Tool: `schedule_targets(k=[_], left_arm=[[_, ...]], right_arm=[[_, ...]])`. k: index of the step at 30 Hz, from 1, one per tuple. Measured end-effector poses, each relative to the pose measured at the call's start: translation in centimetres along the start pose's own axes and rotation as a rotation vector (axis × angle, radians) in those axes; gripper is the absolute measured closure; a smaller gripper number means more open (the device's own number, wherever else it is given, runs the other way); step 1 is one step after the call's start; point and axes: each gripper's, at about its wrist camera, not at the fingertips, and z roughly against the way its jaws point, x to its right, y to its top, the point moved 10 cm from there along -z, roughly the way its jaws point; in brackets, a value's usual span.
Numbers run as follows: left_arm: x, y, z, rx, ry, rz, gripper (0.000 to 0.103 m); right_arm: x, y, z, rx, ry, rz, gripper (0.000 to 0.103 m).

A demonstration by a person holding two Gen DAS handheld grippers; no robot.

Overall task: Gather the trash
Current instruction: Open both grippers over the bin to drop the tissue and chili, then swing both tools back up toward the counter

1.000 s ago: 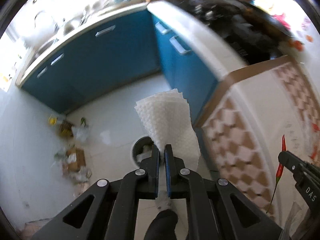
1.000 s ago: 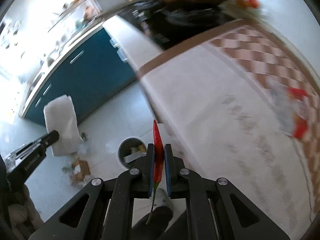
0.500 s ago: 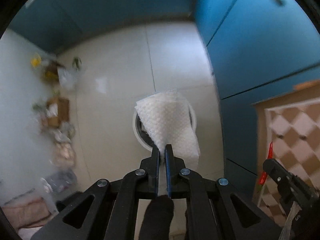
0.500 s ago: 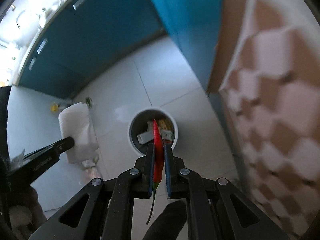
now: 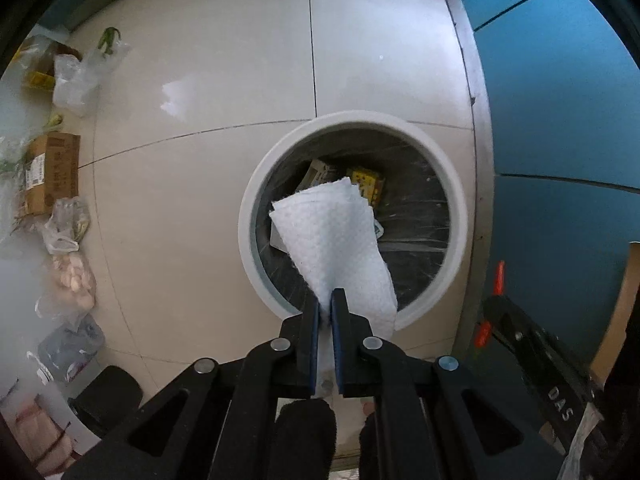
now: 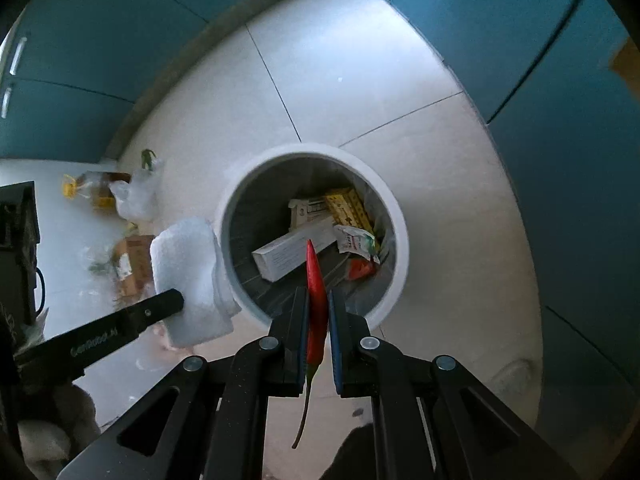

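My left gripper (image 5: 325, 304) is pinched tight on a folded white paper towel (image 5: 334, 240), which stands up from the jaws and hangs over the mouth of the round white-rimmed trash bin (image 5: 248, 216) on the pale tiled floor (image 5: 200, 200). My right gripper (image 6: 318, 304) is clamped on a red chili pepper (image 6: 316, 280), tip pointing over the bin's opening, green stem trailing back between the arms. From the right wrist view I see the left gripper coming in from the lower left, its towel sitting across the bin's left rim. Inside the bin lie a long white box (image 6: 294, 252), a yellow carton (image 6: 348, 208) and a crumpled wrapper (image 6: 356, 240). To the left of the bin, along the wall, sit a cardboard box (image 5: 52, 172) and several plastic bags (image 5: 76, 80). Blue cabinets (image 5: 560, 120) run just beside the bin on the right.
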Motion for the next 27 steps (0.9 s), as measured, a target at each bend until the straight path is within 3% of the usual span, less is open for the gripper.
schedule_targets(k=[5, 6, 8, 9, 10, 11, 13, 15, 20, 27], left_arm=[[-0.5, 0.3, -0.3, 0.001, 0.000, 0.012, 0.093], [-0.7, 0.5, -0.1, 0.012, 0.005, 0.014, 0.081], [-1.4, 0.7, 0.7, 0.047, 0.032, 0.020, 0.012], [-1.8, 0.9, 0.9, 0.064, 0.047, 0.022, 0.002], [-2.2, 1.0, 1.2, 0.081, 0.063, 0.022, 0.001], [-2.9, 0.9, 1.8, 0.093, 0.088, 0.023, 0.001], [-3.7, 0.7, 2.5, 0.106, 0.107, 0.030, 0.001], [-4.6, 0.3, 3.9, 0.138, 0.144, 0.036, 0.001], [-5.8, -1.4, 8.6, 0.220, 0.205, 0.038, 0.001], [-5.4, -5.0, 15.6, 0.300, 0.227, 0.038, 0.001]], right_arm=[[0.4, 0.9, -3.6, -0.025, -0.010, 0.001, 0.093], [0.3, 1.0, -4.1, -0.032, -0.014, 0.003, 0.093], [0.3, 1.2, -5.2, -0.050, -0.025, 0.006, 0.092], [0.3, 1.2, -5.4, -0.060, -0.030, 0.008, 0.092], [0.3, 1.1, -5.6, -0.067, -0.040, 0.011, 0.084], [0.3, 1.0, -5.6, -0.071, -0.050, 0.015, 0.067], [0.4, 0.7, -5.2, -0.073, -0.076, 0.024, 0.050], [0.6, 0.3, -4.5, -0.075, -0.104, 0.030, 0.044], [-0.2, -0.4, -1.6, -0.046, -0.141, 0.075, 0.004], [-3.2, -1.8, 5.9, 0.014, -0.173, 0.154, 0.000]])
